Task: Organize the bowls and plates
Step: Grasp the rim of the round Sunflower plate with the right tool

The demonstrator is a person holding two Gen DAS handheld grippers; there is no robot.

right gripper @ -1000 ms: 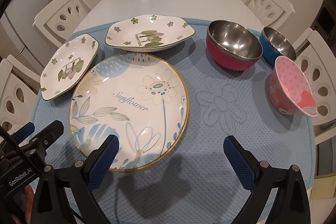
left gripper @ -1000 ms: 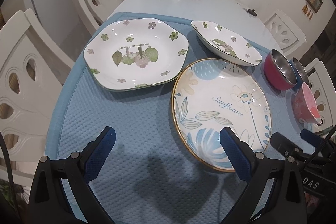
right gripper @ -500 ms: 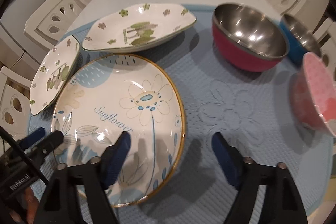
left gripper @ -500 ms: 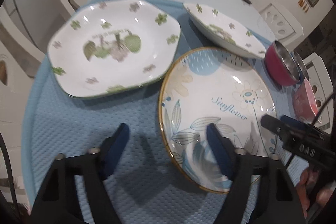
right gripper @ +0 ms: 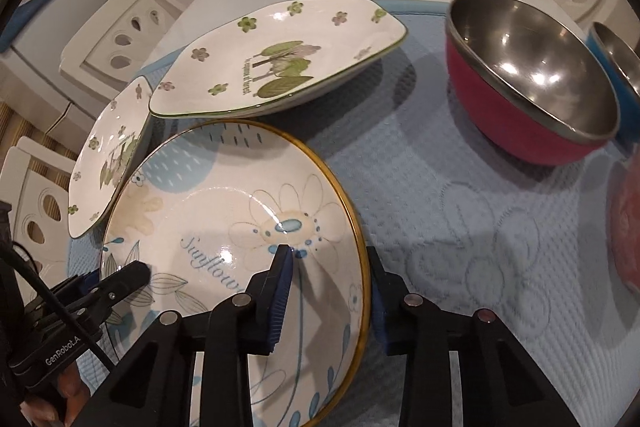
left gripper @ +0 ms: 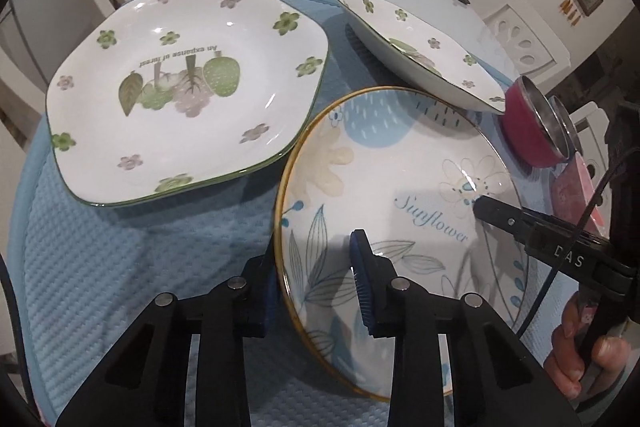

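The round sunflower plate (left gripper: 400,195) lies flat at the mat's (left gripper: 120,287) near edge (lettering reading crosswise); left gripper (left gripper: 316,287) and right gripper (right gripper: 330,291) are closing astride opposite rims.

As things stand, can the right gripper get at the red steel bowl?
Probably not yet. The right gripper is closing astride the rim of the Sunflower plate, as is the left gripper. The red steel bowl stands apart across bare mat, otherwise unobstructed.
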